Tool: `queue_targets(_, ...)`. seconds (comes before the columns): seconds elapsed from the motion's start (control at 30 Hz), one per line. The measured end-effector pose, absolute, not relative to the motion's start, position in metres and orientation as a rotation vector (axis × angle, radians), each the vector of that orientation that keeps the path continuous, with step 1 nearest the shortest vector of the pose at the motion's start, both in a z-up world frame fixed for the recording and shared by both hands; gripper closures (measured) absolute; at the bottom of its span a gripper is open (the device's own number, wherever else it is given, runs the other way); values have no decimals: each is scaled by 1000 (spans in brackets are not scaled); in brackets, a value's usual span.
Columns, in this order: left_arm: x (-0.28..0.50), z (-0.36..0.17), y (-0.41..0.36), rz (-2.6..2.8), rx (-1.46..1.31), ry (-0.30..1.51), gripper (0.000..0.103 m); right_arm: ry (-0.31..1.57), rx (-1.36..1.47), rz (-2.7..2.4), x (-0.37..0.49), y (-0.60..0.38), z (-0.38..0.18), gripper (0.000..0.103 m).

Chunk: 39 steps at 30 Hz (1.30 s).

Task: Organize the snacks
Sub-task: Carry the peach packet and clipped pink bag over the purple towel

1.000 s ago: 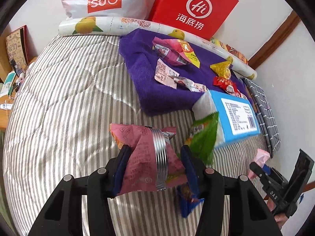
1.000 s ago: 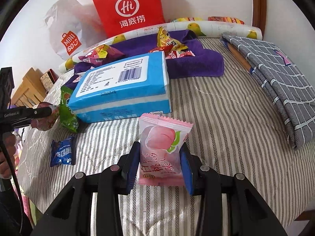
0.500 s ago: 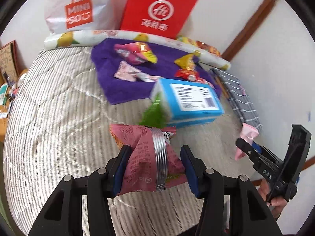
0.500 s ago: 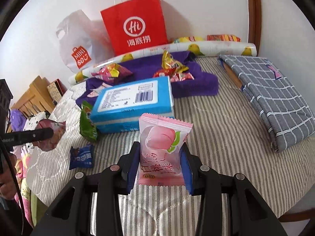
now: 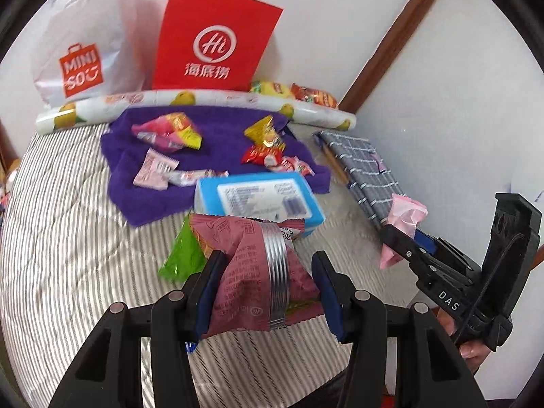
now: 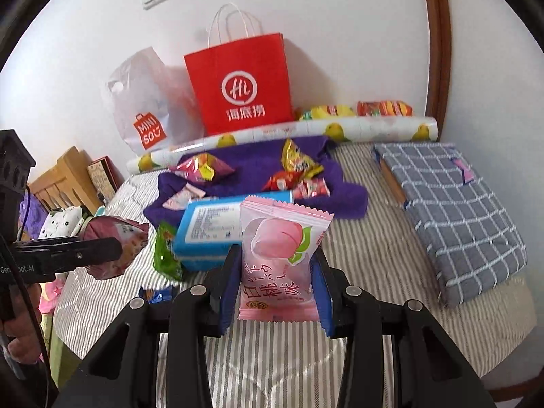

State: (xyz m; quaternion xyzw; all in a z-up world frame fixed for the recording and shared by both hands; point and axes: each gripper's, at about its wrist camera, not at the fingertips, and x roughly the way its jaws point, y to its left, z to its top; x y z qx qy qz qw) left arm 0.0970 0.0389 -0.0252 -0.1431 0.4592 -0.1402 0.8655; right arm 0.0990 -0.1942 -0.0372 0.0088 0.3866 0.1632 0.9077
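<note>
Striped bedding (image 5: 68, 238) carries a purple towel (image 5: 217, 136) strewn with snacks, a red paper bag (image 5: 214, 37) standing behind it. Left to right, the left gripper (image 5: 268, 285) is clamped on a maroon snack packet (image 5: 251, 272) and the right gripper (image 6: 275, 282) on a pink peach packet (image 6: 278, 255). Both packets have been lifted higher off the bed over the last second, so carriage toward the towel or bag seems next.

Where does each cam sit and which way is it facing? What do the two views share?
Left wrist: on the left gripper, angled down across the striped bed toward the wall; own fingers clamp a dark pink snack packet; right gripper at right.
Right wrist: on the right gripper, same heading; clamps a peach candy packet; left gripper at left.
Shared: red paper bag, blue tissue pack, purple towel.
</note>
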Motion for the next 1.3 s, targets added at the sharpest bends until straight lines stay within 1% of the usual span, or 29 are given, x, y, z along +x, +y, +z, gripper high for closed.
queue_targets(0.5, 156, 6, 42, -287, -274, 921, 53, 732, 8, 364, 164, -178, -2, 64)
queue_targets(0.73, 187, 12, 50, -270, -260, 909, 53, 727, -8, 375, 194, -167, -3, 64)
queue_targets(1.3, 261, -1, 76, -234, -281, 922, 53, 761, -24, 370, 270, -139, -27, 64)
